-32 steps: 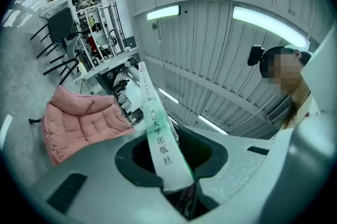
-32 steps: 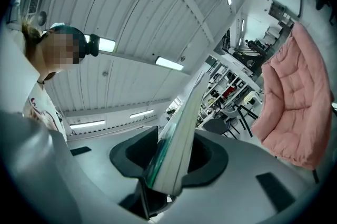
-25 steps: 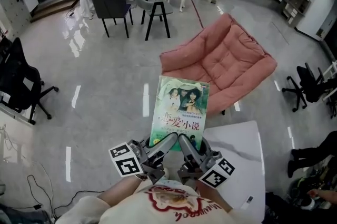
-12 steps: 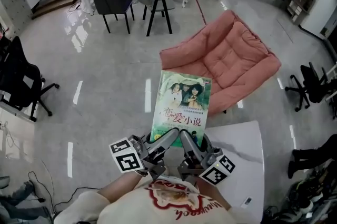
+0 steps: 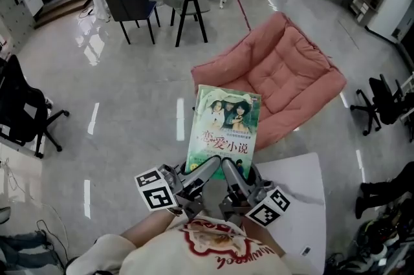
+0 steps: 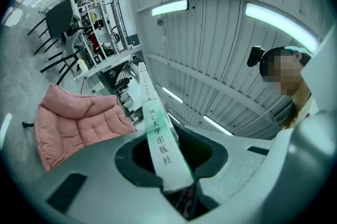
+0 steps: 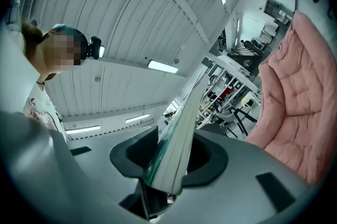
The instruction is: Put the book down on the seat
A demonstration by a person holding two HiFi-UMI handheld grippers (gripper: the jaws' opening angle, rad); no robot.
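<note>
Book (image 5: 223, 128): centre of the head view, in the air. Its lower edge is in the two grippers and its upper edge overlaps the near, lower-left rim of the pink seat (image 5: 278, 83) in the picture. It is not on the seat yet.

Left gripper (image 5: 206, 170): jaws clamped on the book's lower edge, spine side. In the left gripper view the white spine runs up and out from between them.
Right gripper (image 5: 231, 171): jaws clamped on the same lower edge, just beside the left. In the right gripper view the page edge rises from between them.

Risks, as judged:
- Both grips sit close together on one short edge, so the rest of the book hangs out unsupported. A jolt or a slack pad could let it swing down or slip out.
- Letting go early would drop it on the grey floor (image 5: 129, 112) in front of the seat, not on the cushion.
- The cushion looks sloped and soft. A book laid near the rim may slide off.
- If the jaws part unevenly, the book would twist as it lands.

Appearance: thin paperback with its cover facing up to the head camera. The cover is green, with two drawn figures in the upper half and large pink and white title characters below. The spine is white with green print. It lies flat and closed, with no visible bend.
</note>
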